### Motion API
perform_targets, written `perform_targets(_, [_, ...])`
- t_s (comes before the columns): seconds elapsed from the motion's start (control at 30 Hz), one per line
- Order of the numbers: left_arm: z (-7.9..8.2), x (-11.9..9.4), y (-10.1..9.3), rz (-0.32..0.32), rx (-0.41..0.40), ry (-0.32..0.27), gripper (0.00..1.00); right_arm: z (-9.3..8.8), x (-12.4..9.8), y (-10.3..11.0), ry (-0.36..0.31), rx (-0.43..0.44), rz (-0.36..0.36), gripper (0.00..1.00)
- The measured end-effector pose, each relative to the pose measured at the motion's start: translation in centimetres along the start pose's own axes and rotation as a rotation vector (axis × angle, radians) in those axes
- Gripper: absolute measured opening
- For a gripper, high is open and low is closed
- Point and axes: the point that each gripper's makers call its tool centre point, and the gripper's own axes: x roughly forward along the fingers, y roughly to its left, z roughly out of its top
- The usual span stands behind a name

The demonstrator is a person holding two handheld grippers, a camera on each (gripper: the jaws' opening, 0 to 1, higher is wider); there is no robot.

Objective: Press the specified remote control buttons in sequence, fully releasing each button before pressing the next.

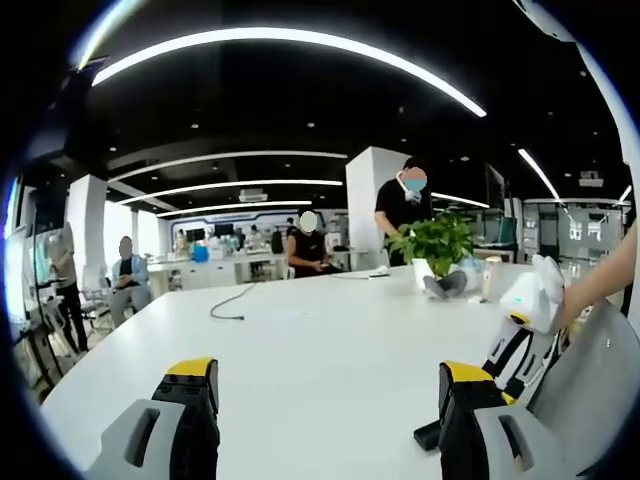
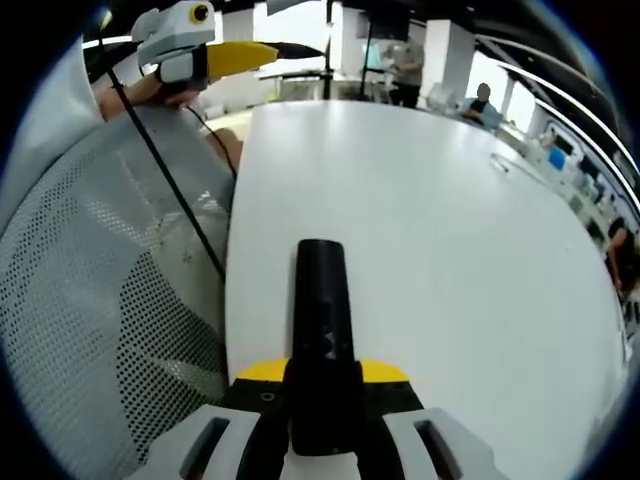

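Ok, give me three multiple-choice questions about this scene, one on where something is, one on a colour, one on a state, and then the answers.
1. Where is the potted plant?
A. on the far side of the white table
B. on the floor
C. on the mesh chair

2. What colour are the tips of the left gripper?
A. red
B. yellow
C. green

3. What is the right gripper doing?
A. open above the table
B. shut on nothing
C. shut on the black remote

Answers:
1 A, the left gripper view shows the plant standing on the tabletop, far from the gripper.
2 B, both jaws end in yellow caps.
3 C, the right gripper view shows the remote clamped between the jaws and pointing forward.
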Motion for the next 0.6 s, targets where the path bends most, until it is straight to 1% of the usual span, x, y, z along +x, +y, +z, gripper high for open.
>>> perform_targets(0.1, [0.0,0.0,0.2,0.010,0.004,0.000,0.94,0.0,0.0,-0.8,0.013,0.015,-0.017,0.21])
perform_targets(0.23, [0.0,0.0,0.1,0.004,-0.010,0.001,0.94,-0.2,-0.1,-1.9,0.020,0.033,-0.027,0.21])
perform_targets(0.4, [-0.1,0.0,0.1,0.007,-0.006,0.007,0.93,-0.2,-0.1,-2.1,0.036,0.000,-0.001,0.21])
perform_targets(0.5, [-0.1,0.0,0.0,0.000,-0.015,0.003,0.93,-0.2,-0.2,-2.2,0.040,-0.002,0.006,0.21])
perform_targets(0.6, [-0.1,0.0,0.0,0.009,-0.004,0.005,0.93,-0.2,-0.2,-2.4,0.045,-0.012,0.013,0.21])
